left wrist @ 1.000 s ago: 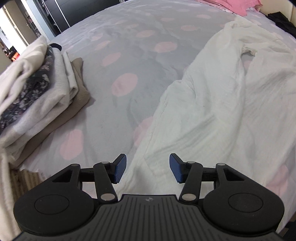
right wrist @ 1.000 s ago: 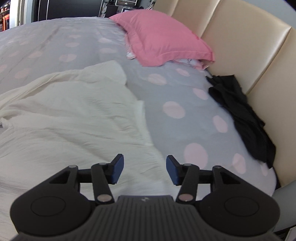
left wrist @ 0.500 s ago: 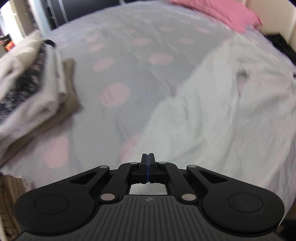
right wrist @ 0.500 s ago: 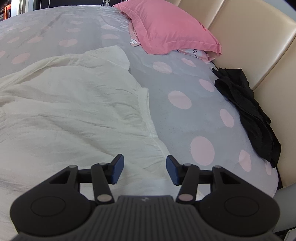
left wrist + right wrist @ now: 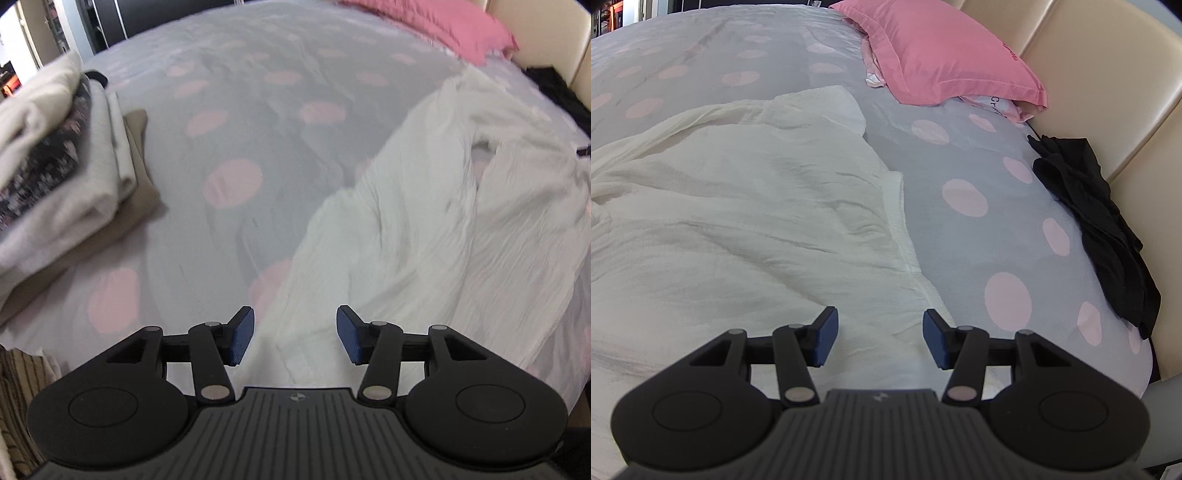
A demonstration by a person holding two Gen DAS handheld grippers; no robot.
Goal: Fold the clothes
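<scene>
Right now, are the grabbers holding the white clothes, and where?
No, nothing is held. The left gripper and right gripper are both open above the white garment, with no cloth pinched.

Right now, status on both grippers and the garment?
Left gripper open, empty. Right gripper open, empty. White garment spread unfolded on the bed. Nothing in the way.

A home bedroom: polka-dot bed, pink pillow, padded headboard.

Bed: white garment, pillow, folded stack
</scene>
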